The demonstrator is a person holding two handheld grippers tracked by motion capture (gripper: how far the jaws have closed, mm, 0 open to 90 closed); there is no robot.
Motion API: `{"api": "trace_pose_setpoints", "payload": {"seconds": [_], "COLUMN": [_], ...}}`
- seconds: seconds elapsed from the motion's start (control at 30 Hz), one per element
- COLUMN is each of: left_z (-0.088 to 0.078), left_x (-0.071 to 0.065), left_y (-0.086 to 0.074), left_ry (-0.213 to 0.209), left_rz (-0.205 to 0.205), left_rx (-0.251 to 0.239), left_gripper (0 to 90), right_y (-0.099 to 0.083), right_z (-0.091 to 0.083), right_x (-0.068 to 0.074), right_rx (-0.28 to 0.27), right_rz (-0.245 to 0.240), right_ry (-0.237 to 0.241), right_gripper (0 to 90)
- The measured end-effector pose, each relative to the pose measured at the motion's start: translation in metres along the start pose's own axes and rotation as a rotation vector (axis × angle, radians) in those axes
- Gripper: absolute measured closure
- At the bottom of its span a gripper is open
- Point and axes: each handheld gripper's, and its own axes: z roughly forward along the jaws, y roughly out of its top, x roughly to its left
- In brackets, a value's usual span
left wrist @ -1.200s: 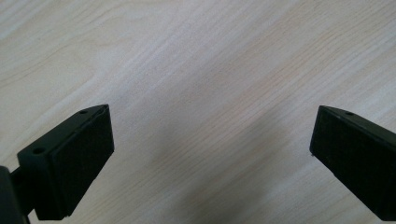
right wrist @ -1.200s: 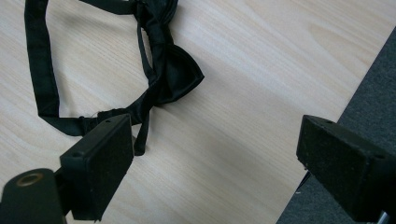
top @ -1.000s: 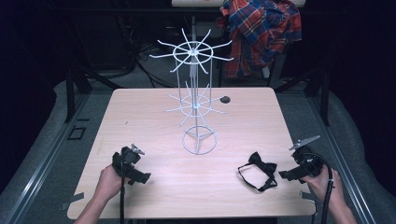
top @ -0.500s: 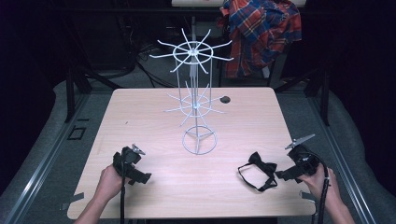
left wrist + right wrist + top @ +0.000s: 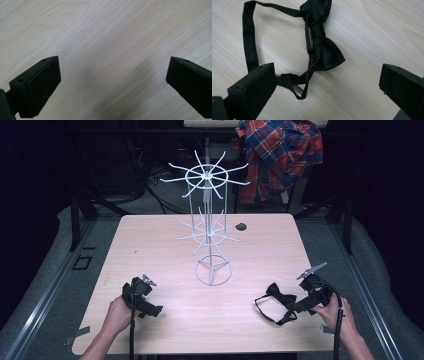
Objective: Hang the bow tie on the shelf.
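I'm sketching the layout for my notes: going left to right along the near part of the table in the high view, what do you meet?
Left gripper → base ring of the white wire rack → black bow tie → right gripper, its jaws open by the tie.

A white wire rack (image 5: 210, 227) is standing at the table's (image 5: 150, 245) centre, its arms spreading outward. Bare tabletop is lying open at nine and three o'clock of its base.
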Motion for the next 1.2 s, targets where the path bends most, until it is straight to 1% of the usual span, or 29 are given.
{"api": "trace_pose_setpoints", "payload": {"seconds": [0.1,0.13,0.23,0.3,0.33,0.37,0.43,0.47,0.53,0.57,0.6,0.63,0.67,0.7,0.73,0.77,0.8,0.83,0.87,0.9,0.93,0.97,1.0,1.03,1.07,1.1,1.13,1.17,1.2], "left_z": [0.0,-0.001,-0.001,0.0,0.0,0.0,0.0,0.001,0.001,0.001,0.001,0.001,0.001,0.001,0.002,0.002,0.003,0.003,0.002,0.002,0.002,0.002,0.002,0.002,0.002,0.002,0.002,0.002,0.002], "left_x": [0.0,0.0,0.0,-0.001,-0.001,-0.001,-0.001,-0.001,-0.001,-0.001,-0.001,-0.001,-0.002,-0.002,-0.002,-0.002,-0.002,-0.002,-0.002,-0.002,-0.002,-0.002,-0.002,-0.002,-0.002,-0.002,-0.002,-0.002,-0.002], "left_y": [0.0,0.0,0.0,0.0,0.0,0.0,0.0,0.0,0.0,0.001,0.001,0.001,0.001,0.001,0.001,0.001,0.001,0.001,0.001,0.001,0.001,0.001,0.001,0.001,0.001,0.0,0.0,0.0,0.0], "left_ry": [0.004,0.005,0.006,0.003,0.002,0.002,0.002,0.005,0.004,0.003,0.004,0.004,0.003,0.003,0.0,0.004,0.004,0.006,0.006,0.006,0.004,0.004,0.004,0.004,0.004,0.005,0.006,0.006,0.006], "left_rz": [0.002,0.003,0.002,0.003,0.003,0.004,0.005,0.008,0.007,0.008,0.01,0.01,0.012,0.012,0.013,0.012,0.012,0.011,0.012,0.012,0.014,0.014,0.013,0.013,0.013,0.014,0.013,0.013,0.013], "left_rx": [0.0,0.0,0.0,0.001,0.002,0.002,0.004,0.008,0.01,0.012,0.01,0.01,0.007,0.007,0.007,0.008,0.008,0.01,0.011,0.011,0.011,0.012,0.011,0.011,0.015,0.016,0.017,0.017,0.017], "left_gripper": [0.0,0.0,0.0,0.0,0.0,0.0,0.0,0.0,0.0,0.0,0.0,0.0,0.0,0.0,0.0,0.0,0.0,0.0,0.0,0.0,0.0,0.0,0.0,0.0,0.0,0.0,0.0,0.0,0.0], "right_y": [0.002,0.004,0.009,0.012,0.013,0.014,0.017,0.017,0.02,0.021,0.022,0.022,0.024,0.024,0.026,0.027,0.029,0.029,0.031,0.031,0.03,0.033,0.035,0.036,0.038,0.038,0.039,0.041,0.041], "right_z": [0.002,0.001,0.003,0.005,0.007,0.006,0.008,0.011,0.013,0.014,0.015,0.015,0.019,0.019,0.022,0.023,0.024,0.026,0.028,0.028,0.035,0.033,0.035,0.038,0.039,0.039,0.041,0.044,0.044], "right_x": [0.003,0.003,0.006,0.007,0.009,0.008,0.009,0.01,0.009,0.01,0.009,0.009,0.011,0.011,0.012,0.012,0.012,0.013,0.013,0.013,0.015,0.013,0.013,0.013,0.013,0.013,0.014,0.015,0.015], "right_rx": [-0.014,-0.002,-0.01,-0.014,-0.03,-0.004,0.001,-0.014,-0.005,-0.005,0.005,0.005,0.007,0.007,0.001,0.007,0.023,0.014,0.032,0.032,-0.017,0.022,0.046,0.043,0.061,0.061,0.057,0.07,0.07], "right_rz": [0.007,-0.007,-0.017,-0.014,-0.003,-0.024,-0.029,-0.013,-0.016,-0.013,-0.023,-0.023,-0.024,-0.024,-0.028,-0.032,-0.045,-0.036,-0.048,-0.048,-0.01,-0.038,-0.05,-0.044,-0.055,-0.055,-0.057,-0.068,-0.068], "right_ry": [-0.007,-0.001,-0.01,-0.014,-0.009,-0.01,-0.01,-0.006,-0.006,0.002,-0.003,-0.003,0.0,0.0,-0.001,-0.008,0.002,0.007,0.001,0.001,0.005,-0.002,-0.011,-0.013,-0.021,-0.021,-0.023,-0.029,-0.029], "right_gripper": [0.0,0.0,0.0,0.0,0.0,0.0,0.0,0.0,0.1,0.4,0.7,0.7,3.3,3.3,6.9,9.4,16.0,16.9,18.4,18.4,27.7,28.2,31.0,34.5,35.1,35.1,36.7,41.0,41.0]}}
